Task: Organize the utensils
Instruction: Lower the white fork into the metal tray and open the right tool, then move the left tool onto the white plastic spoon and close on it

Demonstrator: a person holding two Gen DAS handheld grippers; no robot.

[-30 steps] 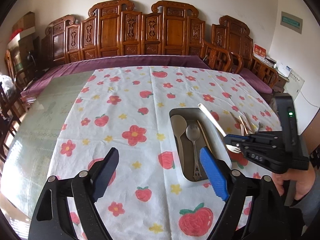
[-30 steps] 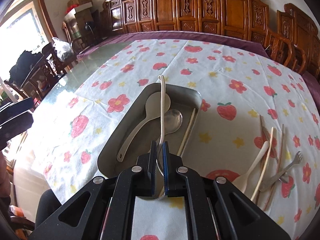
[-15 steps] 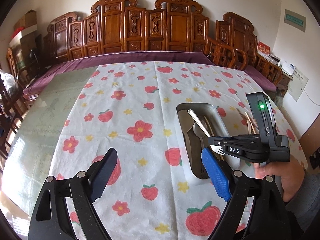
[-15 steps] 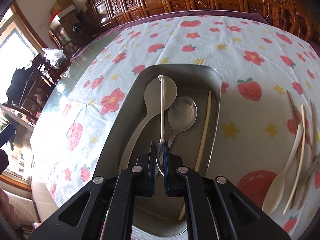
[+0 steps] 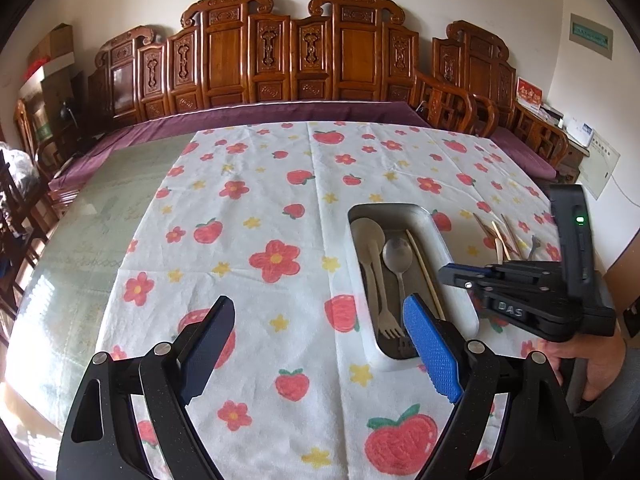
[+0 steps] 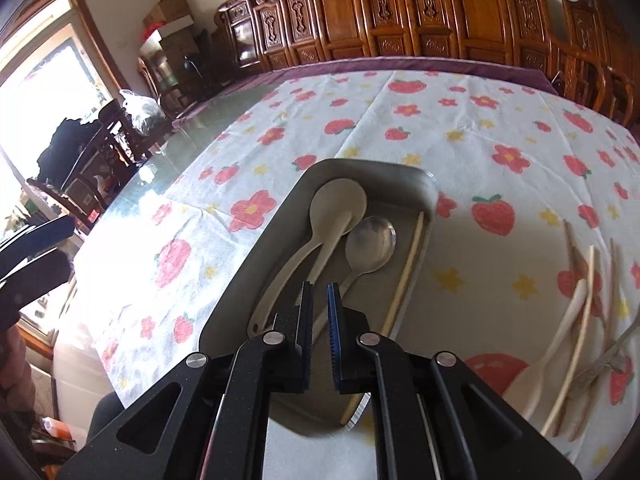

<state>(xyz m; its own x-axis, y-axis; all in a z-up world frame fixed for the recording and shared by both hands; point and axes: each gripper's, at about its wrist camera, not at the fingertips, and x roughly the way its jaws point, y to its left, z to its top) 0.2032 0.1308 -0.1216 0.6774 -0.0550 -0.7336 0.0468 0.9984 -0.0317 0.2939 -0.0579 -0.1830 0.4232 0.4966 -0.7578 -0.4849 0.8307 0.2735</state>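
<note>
A metal tray [image 5: 448, 256] [image 6: 256, 256] lies on the strawberry-print cloth. In it lie a cream spoon [image 6: 338, 204], a cream fork [image 5: 384, 304], a steel spoon [image 6: 370, 244] and a chopstick [image 6: 408, 264]. My right gripper [image 6: 319, 304] hovers just above the tray's near end, jaws slightly apart and empty; it also shows in the left wrist view [image 5: 452, 274]. My left gripper [image 5: 316, 340] is wide open and empty above the cloth, left of the tray. Loose utensils [image 6: 580, 304] lie on the cloth right of the tray.
Carved wooden chairs [image 5: 280, 52] line the far side of the table. Bare glass tabletop [image 5: 76, 240] lies left of the cloth. A hand [image 5: 596, 364] holds the right gripper at the right edge.
My right gripper has let go of the cream fork, which now lies in the tray, and its jaws have parted a little. It has drawn back toward the tray's near end.
</note>
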